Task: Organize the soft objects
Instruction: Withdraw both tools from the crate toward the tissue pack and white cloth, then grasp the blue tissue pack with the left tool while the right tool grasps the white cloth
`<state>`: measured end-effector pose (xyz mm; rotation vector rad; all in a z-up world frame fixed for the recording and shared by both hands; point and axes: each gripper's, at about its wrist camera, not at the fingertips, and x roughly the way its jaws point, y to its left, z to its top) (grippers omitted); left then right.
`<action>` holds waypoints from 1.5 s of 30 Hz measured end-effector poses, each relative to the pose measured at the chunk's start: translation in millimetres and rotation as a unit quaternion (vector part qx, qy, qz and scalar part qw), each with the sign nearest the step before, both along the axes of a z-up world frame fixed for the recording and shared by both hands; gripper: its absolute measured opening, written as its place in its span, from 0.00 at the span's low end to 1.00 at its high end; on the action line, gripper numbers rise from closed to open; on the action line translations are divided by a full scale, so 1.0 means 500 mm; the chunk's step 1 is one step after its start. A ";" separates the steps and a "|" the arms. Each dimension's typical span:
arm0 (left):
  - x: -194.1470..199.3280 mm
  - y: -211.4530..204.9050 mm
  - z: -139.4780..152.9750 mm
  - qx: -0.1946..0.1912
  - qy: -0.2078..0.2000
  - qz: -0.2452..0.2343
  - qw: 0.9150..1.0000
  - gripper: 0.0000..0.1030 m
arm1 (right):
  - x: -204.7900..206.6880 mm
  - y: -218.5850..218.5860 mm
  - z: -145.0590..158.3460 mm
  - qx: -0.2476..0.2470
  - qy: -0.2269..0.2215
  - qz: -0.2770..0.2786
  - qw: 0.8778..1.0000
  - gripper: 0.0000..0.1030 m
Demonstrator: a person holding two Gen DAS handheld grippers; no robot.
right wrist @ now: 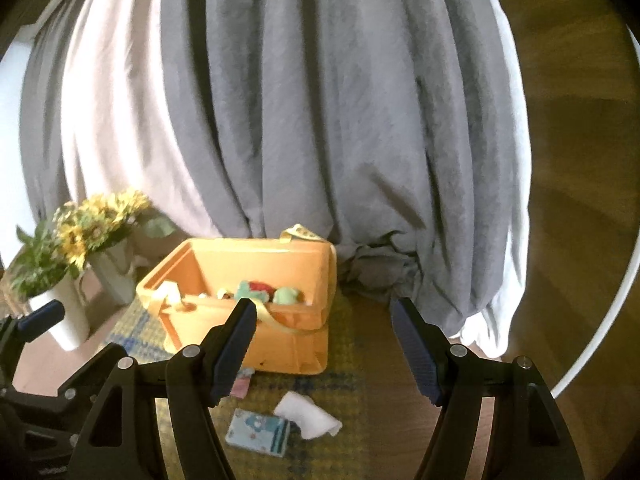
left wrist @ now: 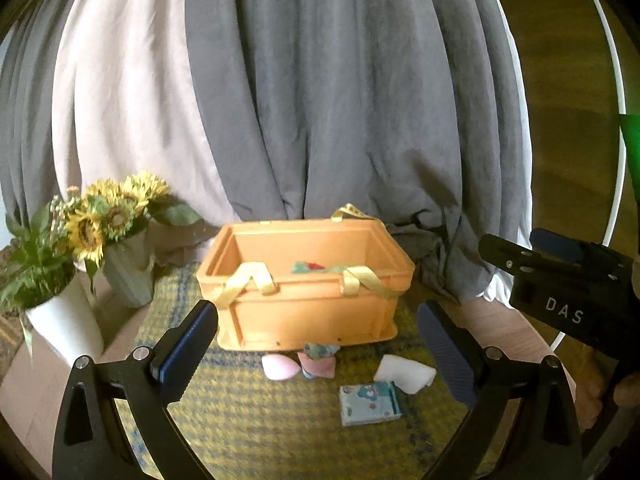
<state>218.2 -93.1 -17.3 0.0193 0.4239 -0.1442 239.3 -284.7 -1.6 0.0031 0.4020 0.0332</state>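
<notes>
While both grippers hover with nothing held, grey curtain (left wrist: 340, 100) hangs behind orange basket (left wrist: 304, 312). Basket sits on yellow-blue mat (left wrist: 248, 412), soft toys (right wrist: 264, 290) inside. Sunflower vase (left wrist: 128, 276) left of basket. Left gripper (left wrist: 318, 344): jaws wide apart. Right gripper (right wrist: 324, 344): jaws wide apart. In front of basket: white cloth (left wrist: 406, 372), blue printed pack (left wrist: 370, 402), pink sponge (left wrist: 280, 366).
</notes>
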 end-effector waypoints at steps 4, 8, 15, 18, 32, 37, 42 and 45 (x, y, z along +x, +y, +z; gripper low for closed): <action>-0.009 -0.029 -0.024 0.009 0.009 0.017 1.000 0.98 | 0.000 -0.023 -0.024 -0.005 0.012 0.027 1.000 0.69; -0.012 -0.058 -0.055 0.014 0.021 0.030 0.999 0.98 | 0.006 -0.042 -0.055 -0.008 0.026 0.054 0.998 0.69; -0.008 -0.102 -0.111 0.024 0.045 0.044 0.998 0.98 | 0.031 -0.069 -0.117 -0.006 0.056 0.099 0.993 0.68; -0.001 -0.118 -0.138 0.032 0.057 0.046 0.997 0.98 | 0.043 -0.074 -0.145 -0.007 0.067 0.120 0.990 0.67; 0.067 -0.145 -0.279 0.040 0.120 0.046 0.991 0.98 | 0.105 -0.079 -0.294 -0.009 0.131 0.175 0.976 0.55; 0.088 -0.149 -0.306 0.025 0.139 0.037 0.989 0.98 | 0.122 -0.073 -0.326 -0.010 0.143 0.188 0.972 0.53; 0.108 -0.152 -0.324 0.030 0.147 0.040 0.988 0.98 | 0.145 -0.069 -0.347 -0.004 0.152 0.202 0.968 0.48; 0.122 -0.154 -0.334 0.027 0.158 0.038 0.986 0.98 | 0.159 -0.064 -0.359 -0.003 0.157 0.211 0.965 0.46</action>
